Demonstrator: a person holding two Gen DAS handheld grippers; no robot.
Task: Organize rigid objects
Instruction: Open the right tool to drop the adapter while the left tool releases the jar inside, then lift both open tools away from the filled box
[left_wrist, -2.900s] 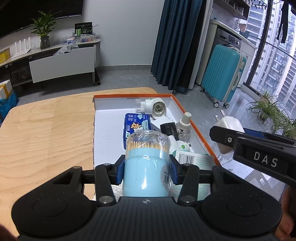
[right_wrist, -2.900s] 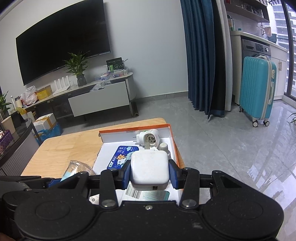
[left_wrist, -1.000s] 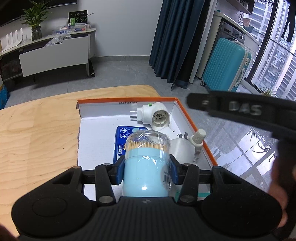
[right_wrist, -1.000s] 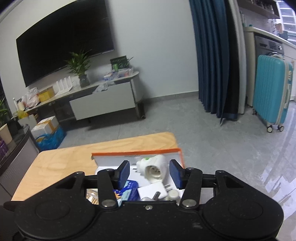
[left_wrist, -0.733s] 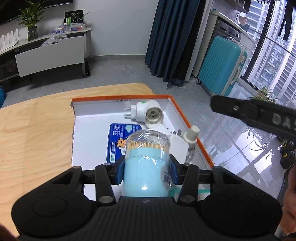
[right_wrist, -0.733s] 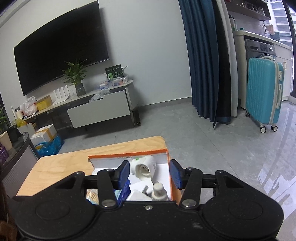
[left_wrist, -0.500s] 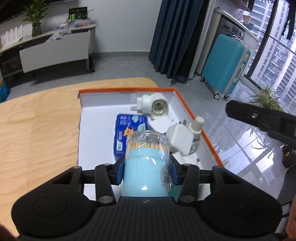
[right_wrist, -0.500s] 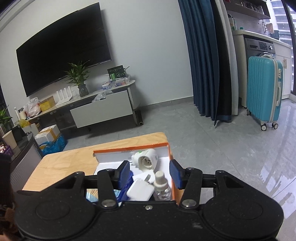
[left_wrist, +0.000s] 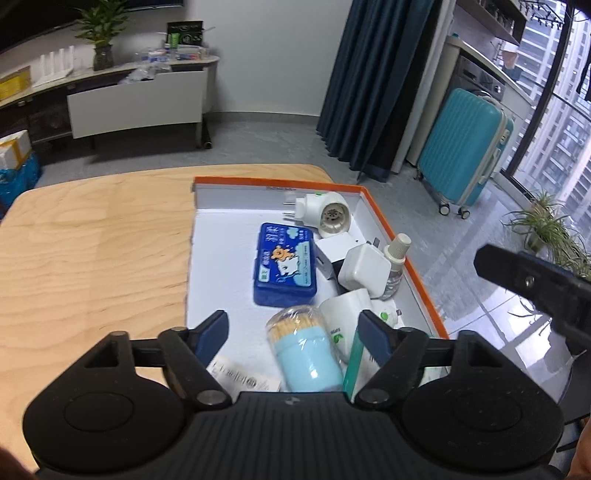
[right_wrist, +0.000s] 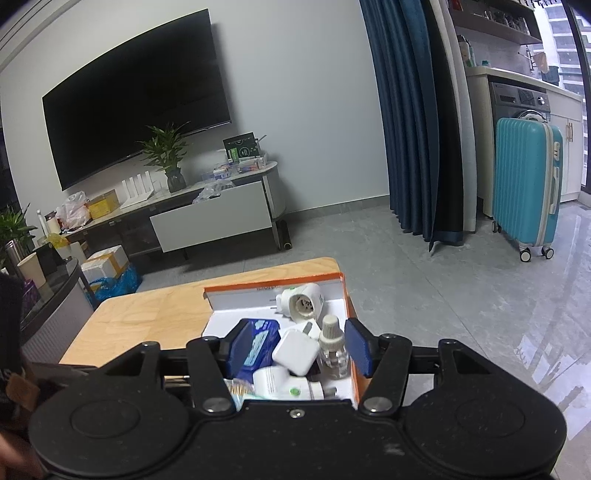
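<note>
An orange-rimmed white box (left_wrist: 391, 229) sits on the wooden table (left_wrist: 92, 251). In it lie a blue tin (left_wrist: 284, 266), a white plug-in heater (left_wrist: 325, 214), a white charger cube (left_wrist: 364, 271), a small clear bottle (left_wrist: 395, 266) and a white tube (left_wrist: 345, 325). My left gripper (left_wrist: 293, 332) is open, jaws wide apart; the light-blue toothpick jar (left_wrist: 304, 350) lies on its side between them, free of both pads. My right gripper (right_wrist: 295, 350) is open and empty above the box (right_wrist: 347, 295), over the charger cube (right_wrist: 295, 350) and bottle (right_wrist: 332, 350).
The box lies at the table's right edge, with grey floor beyond. A teal suitcase (left_wrist: 465, 147) and dark blue curtains (left_wrist: 373, 81) stand at the back right. A TV console (right_wrist: 207, 218) is across the room. My right gripper's body (left_wrist: 535, 288) shows at the right.
My left gripper has opened and let go of the toothpick jar, which now lies in the box. The right gripper let go of the white charger cube earlier and stays open above the box.
</note>
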